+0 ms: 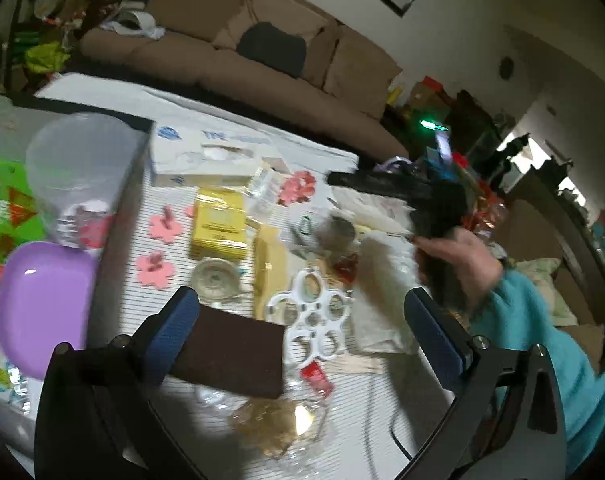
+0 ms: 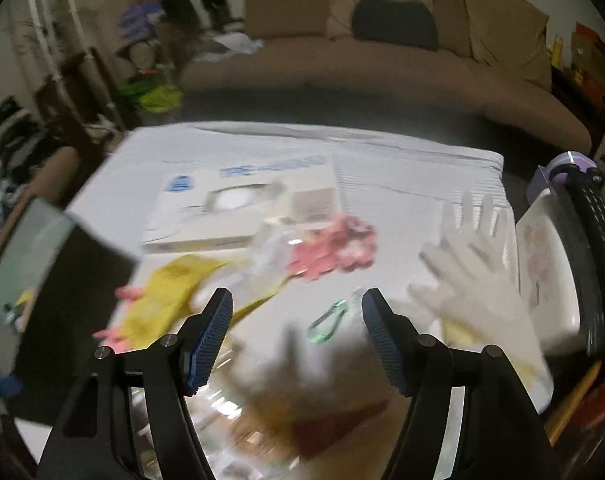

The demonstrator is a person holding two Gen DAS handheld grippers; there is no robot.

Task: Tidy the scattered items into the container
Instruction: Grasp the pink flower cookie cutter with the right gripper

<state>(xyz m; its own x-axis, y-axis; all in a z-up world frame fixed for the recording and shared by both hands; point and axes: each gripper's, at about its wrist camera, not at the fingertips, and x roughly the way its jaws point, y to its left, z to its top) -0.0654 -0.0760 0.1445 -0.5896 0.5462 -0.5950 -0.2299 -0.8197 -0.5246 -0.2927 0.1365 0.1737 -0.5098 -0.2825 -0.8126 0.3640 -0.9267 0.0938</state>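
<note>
My left gripper (image 1: pixel 302 316) is open above a cluttered white table (image 1: pixel 174 248). Between its fingers lie a dark brown pad (image 1: pixel 230 356) and a white flower-shaped tray (image 1: pixel 314 316). Beyond are a yellow box (image 1: pixel 219 226), pink flower cutouts (image 1: pixel 154 266) and a white tissue box (image 1: pixel 206 160). My right gripper (image 2: pixel 296 314) is open and empty over the table; the right wrist view is blurred. Ahead of it lie a green clip (image 2: pixel 326 322), a white glove (image 2: pixel 474 264), pink flowers (image 2: pixel 334 252) and a yellow packet (image 2: pixel 162 296). In the left wrist view the right hand (image 1: pixel 458 264) holds the other gripper.
A clear plastic cup (image 1: pixel 78 176) and a purple bowl (image 1: pixel 42 304) stand at the left, on a dark container's edge (image 1: pixel 122 216). A brown sofa (image 1: pixel 262 68) runs behind the table. A white bin (image 2: pixel 550 276) and black basket (image 2: pixel 598 248) stand at the right.
</note>
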